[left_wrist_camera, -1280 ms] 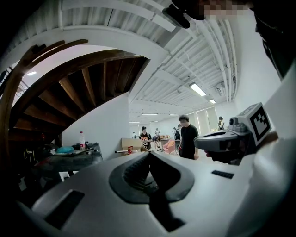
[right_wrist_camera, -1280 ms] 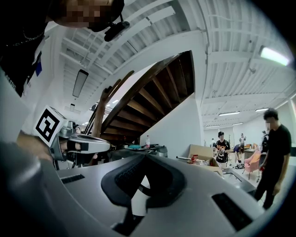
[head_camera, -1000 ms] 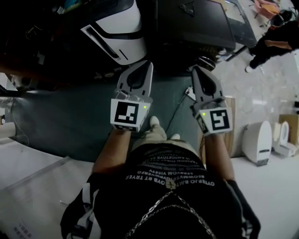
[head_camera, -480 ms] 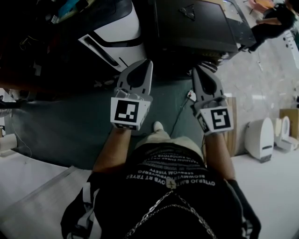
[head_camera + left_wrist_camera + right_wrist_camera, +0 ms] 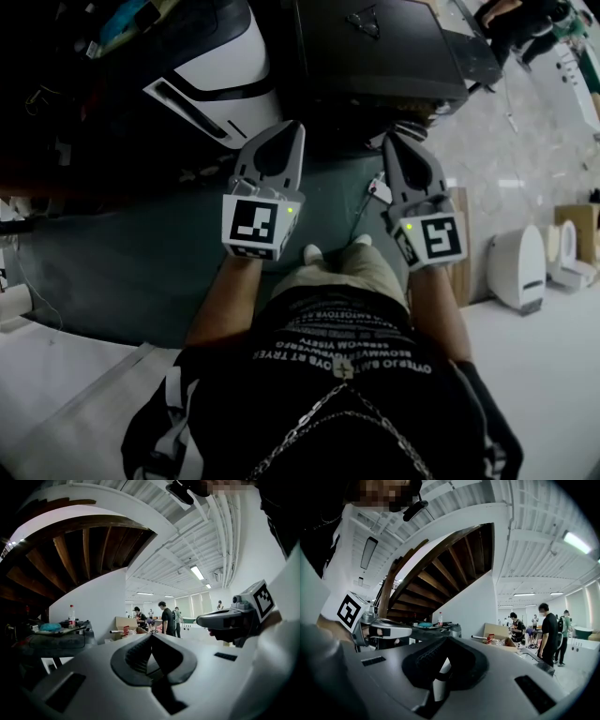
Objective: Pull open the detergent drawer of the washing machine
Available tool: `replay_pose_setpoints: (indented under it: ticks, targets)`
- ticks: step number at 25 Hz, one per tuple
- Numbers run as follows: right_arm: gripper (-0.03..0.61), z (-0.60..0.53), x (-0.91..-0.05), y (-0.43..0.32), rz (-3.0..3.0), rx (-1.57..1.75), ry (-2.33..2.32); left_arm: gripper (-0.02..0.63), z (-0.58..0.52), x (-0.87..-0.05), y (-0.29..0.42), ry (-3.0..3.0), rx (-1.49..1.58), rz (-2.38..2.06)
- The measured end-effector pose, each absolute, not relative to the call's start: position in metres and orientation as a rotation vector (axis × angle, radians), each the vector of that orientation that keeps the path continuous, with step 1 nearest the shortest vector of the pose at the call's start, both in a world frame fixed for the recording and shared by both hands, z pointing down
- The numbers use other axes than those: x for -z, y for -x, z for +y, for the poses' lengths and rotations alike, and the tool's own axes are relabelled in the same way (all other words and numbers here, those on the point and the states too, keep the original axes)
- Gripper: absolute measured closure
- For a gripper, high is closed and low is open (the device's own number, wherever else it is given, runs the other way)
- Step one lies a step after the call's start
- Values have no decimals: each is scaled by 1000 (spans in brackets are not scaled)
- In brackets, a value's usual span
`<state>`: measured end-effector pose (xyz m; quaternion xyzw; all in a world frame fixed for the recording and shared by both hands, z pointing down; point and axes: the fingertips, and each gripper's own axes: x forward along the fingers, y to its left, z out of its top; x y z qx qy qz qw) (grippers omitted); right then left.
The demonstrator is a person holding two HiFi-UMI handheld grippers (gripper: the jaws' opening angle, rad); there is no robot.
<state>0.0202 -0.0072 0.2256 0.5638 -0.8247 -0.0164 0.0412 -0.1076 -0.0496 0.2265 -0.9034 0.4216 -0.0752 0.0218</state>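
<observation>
Seen from the head view, my left gripper (image 5: 281,127) and right gripper (image 5: 394,139) are held side by side above a dark green floor, both shut and empty. Beyond them stand a white appliance with a black stripe (image 5: 220,80) and a dark box-shaped machine (image 5: 375,47). No detergent drawer shows in any view. The left gripper view has its shut jaws (image 5: 151,634) pointing into the open room, with the right gripper (image 5: 222,619) alongside. In the right gripper view the shut jaws (image 5: 443,640) point level, and the left gripper (image 5: 389,631) is on the left.
A cable and plug (image 5: 373,192) lie on the floor between the grippers. A wooden board (image 5: 461,246) and white curved casings (image 5: 517,267) stand at the right. A wooden staircase (image 5: 440,573) rises ahead, and several people (image 5: 166,618) stand by tables farther off.
The person has stepped forward: the white appliance has slid left and the dark machine looms larger. Both grippers stay shut and side by side. A person at the upper right has walked farther off.
</observation>
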Motion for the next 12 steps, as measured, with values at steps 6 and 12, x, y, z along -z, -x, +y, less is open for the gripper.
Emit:
replay_pose_setpoints:
  ticks: [6,12]
  targets:
    - [589,-17,-229,-31,-2527,34,-1711,609,-57,-230,96,2805,237,1310]
    - [589,-31,-228,-59,-2524,22,-1696,609,-72,-235,69,2819,264,1313]
